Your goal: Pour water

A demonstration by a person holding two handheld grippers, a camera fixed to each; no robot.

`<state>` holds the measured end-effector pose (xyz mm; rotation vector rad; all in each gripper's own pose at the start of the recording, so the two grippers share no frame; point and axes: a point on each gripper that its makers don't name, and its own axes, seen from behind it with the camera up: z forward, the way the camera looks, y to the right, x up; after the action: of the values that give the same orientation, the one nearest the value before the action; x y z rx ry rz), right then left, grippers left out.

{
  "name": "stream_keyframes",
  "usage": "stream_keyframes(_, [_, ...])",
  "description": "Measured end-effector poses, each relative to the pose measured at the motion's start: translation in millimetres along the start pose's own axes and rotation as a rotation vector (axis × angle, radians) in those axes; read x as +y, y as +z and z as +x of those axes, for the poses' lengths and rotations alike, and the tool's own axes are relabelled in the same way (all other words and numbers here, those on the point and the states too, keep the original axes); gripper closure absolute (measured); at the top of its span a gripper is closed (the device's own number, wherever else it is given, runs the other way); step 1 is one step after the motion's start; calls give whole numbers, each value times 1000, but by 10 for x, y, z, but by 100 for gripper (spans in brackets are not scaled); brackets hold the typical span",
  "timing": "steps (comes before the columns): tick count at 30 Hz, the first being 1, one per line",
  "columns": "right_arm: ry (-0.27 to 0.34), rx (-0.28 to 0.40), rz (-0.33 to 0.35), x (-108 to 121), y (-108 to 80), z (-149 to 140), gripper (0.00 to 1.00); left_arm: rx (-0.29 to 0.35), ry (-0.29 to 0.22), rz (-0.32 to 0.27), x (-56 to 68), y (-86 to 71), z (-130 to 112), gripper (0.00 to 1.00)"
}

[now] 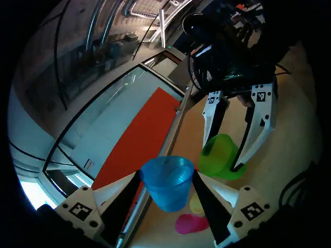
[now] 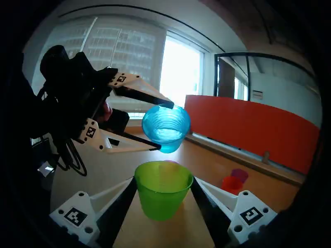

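Note:
My left gripper (image 1: 166,175) is shut on a translucent blue cup (image 1: 167,186), a finger pressing on each side. In the right gripper view that blue cup (image 2: 166,126) is tipped with its mouth toward the camera and water glints inside. It hangs just above and behind the green cup (image 2: 162,190), with the left gripper (image 2: 164,126) and the hand holding it on the left. My right gripper (image 2: 163,180) is shut on the green cup, held upright over the wooden table (image 2: 198,225). The left gripper view shows the green cup (image 1: 219,157) between the right gripper's (image 1: 220,161) fingers. No stream of water shows.
A pink cup (image 1: 191,223) and a yellow cup (image 1: 196,203) sit on the table below the blue cup. An orange cup (image 2: 230,184) and a purple cup (image 2: 239,174) stand near the table's far edge. An orange panel (image 2: 256,124) runs behind it, with windows beyond.

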<state>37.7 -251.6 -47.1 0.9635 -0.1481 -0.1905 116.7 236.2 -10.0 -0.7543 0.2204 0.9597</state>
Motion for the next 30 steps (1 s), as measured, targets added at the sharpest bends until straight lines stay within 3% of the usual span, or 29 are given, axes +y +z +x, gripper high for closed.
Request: stream_keyframes(30, [5, 2, 3, -11, 19, 2, 6, 9, 106, 6, 3, 67, 139, 11])
